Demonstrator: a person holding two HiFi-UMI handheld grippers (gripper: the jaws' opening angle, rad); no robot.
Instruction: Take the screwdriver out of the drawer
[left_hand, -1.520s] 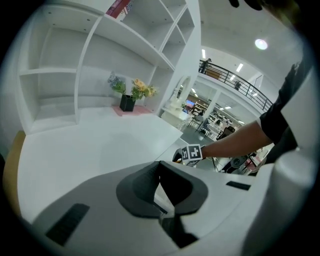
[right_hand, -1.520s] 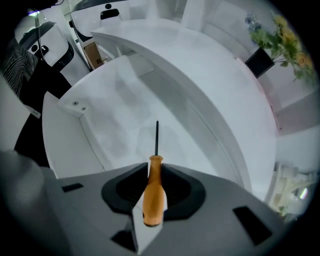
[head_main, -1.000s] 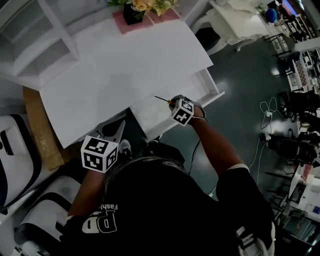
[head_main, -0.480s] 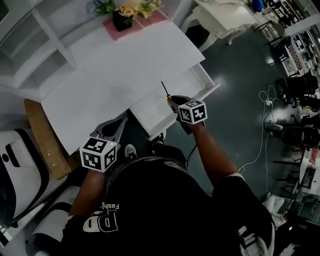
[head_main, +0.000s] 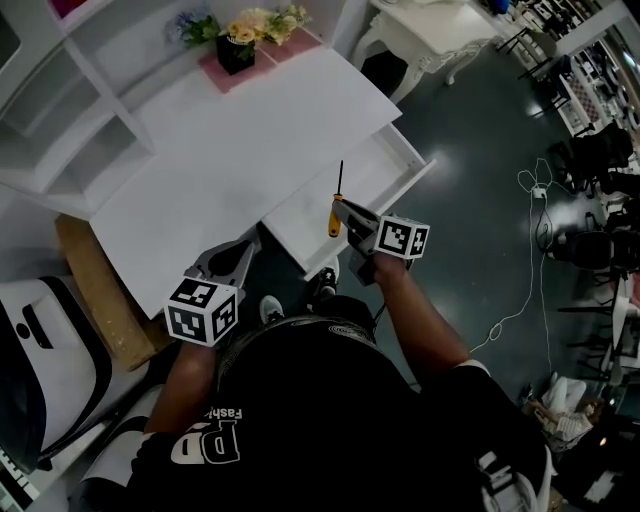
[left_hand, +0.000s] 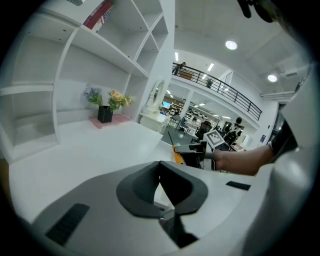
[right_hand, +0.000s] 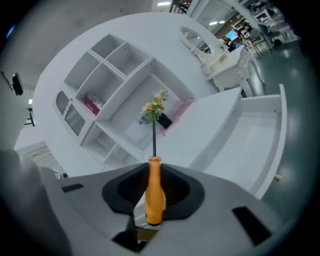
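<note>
My right gripper (head_main: 347, 216) is shut on the orange handle of the screwdriver (head_main: 336, 212) and holds it above the open white drawer (head_main: 392, 164) at the desk's front. In the head view the thin black shaft points away from me, over the drawer. The right gripper view shows the screwdriver (right_hand: 154, 195) upright between the pads of the right gripper (right_hand: 154, 173), with the drawer (right_hand: 260, 140) below right. My left gripper (head_main: 234, 258) hangs to the left by the desk edge, shut and with nothing in it. From the left gripper (left_hand: 161, 172), the screwdriver (left_hand: 177, 154) shows ahead.
The white desk top (head_main: 240, 150) carries a flower pot (head_main: 236, 50) on a pink mat at the back. White shelves (head_main: 70, 120) stand to the left, with a brown board (head_main: 95, 290) and a white chair (head_main: 35, 340) beside the desk. Cables (head_main: 535, 200) lie on the dark floor at right.
My right gripper has risen out of the drawer with the screwdriver and rolled, so the shaft swung from pointing left to pointing away. The left gripper barely shifted.
</note>
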